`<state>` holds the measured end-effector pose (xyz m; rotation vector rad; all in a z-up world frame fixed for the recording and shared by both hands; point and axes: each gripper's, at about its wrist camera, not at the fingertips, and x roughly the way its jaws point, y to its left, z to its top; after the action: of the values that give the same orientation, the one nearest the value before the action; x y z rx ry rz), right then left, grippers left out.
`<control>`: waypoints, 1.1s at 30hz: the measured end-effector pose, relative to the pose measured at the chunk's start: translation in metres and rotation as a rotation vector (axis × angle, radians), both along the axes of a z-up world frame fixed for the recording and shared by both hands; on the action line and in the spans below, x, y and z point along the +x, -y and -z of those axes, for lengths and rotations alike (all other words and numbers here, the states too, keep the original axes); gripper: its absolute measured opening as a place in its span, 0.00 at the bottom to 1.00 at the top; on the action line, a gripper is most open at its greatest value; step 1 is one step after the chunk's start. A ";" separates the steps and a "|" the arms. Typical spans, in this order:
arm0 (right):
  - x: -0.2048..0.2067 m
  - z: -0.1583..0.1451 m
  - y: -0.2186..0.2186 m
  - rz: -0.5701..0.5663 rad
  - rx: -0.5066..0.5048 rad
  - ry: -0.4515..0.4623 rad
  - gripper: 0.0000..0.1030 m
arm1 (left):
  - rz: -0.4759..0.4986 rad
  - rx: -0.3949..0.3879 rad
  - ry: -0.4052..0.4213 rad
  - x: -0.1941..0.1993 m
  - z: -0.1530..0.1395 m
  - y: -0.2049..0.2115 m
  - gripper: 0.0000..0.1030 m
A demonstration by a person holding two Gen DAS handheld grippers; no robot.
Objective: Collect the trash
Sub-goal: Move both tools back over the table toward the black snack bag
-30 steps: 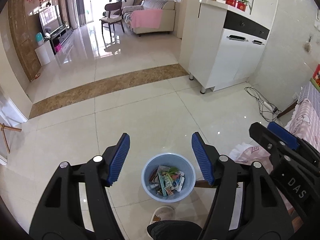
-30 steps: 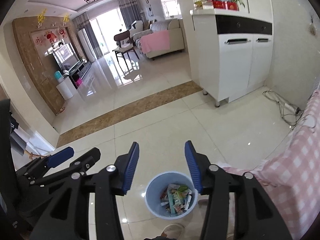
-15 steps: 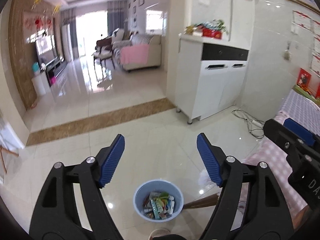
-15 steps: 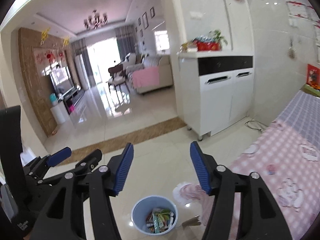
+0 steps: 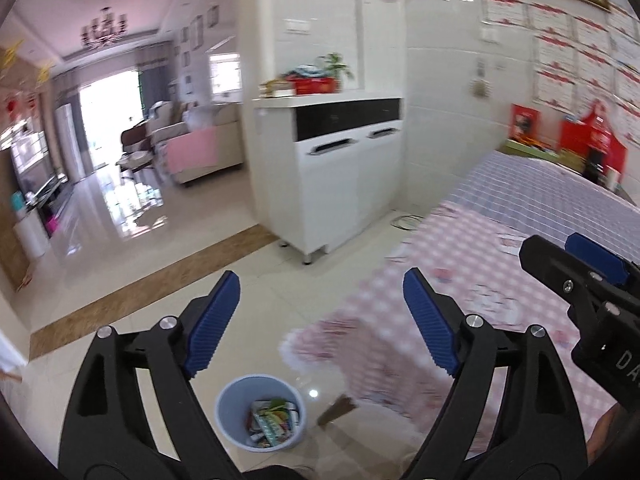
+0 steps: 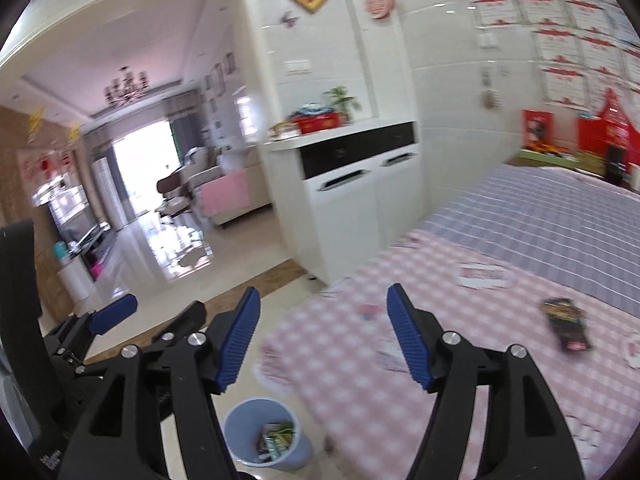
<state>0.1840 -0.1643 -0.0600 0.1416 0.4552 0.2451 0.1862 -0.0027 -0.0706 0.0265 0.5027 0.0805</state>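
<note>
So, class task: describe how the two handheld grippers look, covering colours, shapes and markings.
Both the left gripper and the right gripper have black, triangular cut-out arms with silver screw heads and ribbed blue pads. White lettering, partly cut off, marks the right gripper's side in the left wrist view.

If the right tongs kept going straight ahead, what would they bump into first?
Probably the pink checked tablecloth. The right tongs, opening with nothing between them, point at its near corner, though depth is hard to judge.

A pale blue round bin (image 5: 259, 416) stands upright on the tiled floor beside the table's corner, partly filled with colourful wrappers (image 5: 274, 420). A dark flat packet (image 6: 566, 324) lies on the checked tablecloth (image 6: 500, 248), toward its right edge.
</note>
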 end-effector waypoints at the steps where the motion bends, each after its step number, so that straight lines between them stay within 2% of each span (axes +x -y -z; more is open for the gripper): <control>1: -0.003 0.002 0.016 0.031 0.000 -0.009 0.64 | 0.027 0.002 -0.005 0.001 0.000 0.013 0.81; 6: -0.009 0.015 0.081 0.147 0.002 -0.055 0.64 | 0.148 0.013 -0.046 0.006 0.003 0.069 0.82; 8: -0.007 0.024 0.108 0.194 -0.008 -0.099 0.64 | 0.192 0.013 -0.069 0.008 0.006 0.091 0.82; 15: 0.000 0.062 0.179 0.305 0.022 -0.251 0.64 | 0.262 0.008 -0.160 0.028 0.023 0.145 0.82; 20: 0.014 0.081 0.203 0.310 0.111 -0.313 0.64 | 0.284 -0.024 -0.213 0.042 0.034 0.166 0.82; 26: 0.035 0.091 0.212 0.296 0.198 -0.359 0.63 | 0.290 -0.031 -0.238 0.060 0.041 0.176 0.82; 27: 0.039 0.092 0.213 0.291 0.214 -0.365 0.58 | 0.288 -0.033 -0.240 0.063 0.042 0.177 0.82; 30: 0.051 0.098 0.217 0.288 0.283 -0.393 0.55 | 0.282 -0.045 -0.250 0.074 0.044 0.176 0.82; 33: 0.063 0.106 0.224 0.305 0.353 -0.415 0.46 | 0.275 -0.057 -0.255 0.083 0.045 0.173 0.82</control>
<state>0.2466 -0.3887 -0.1660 0.6096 0.7911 -0.0096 0.2688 -0.1757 -0.1159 0.0500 0.7513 -0.2093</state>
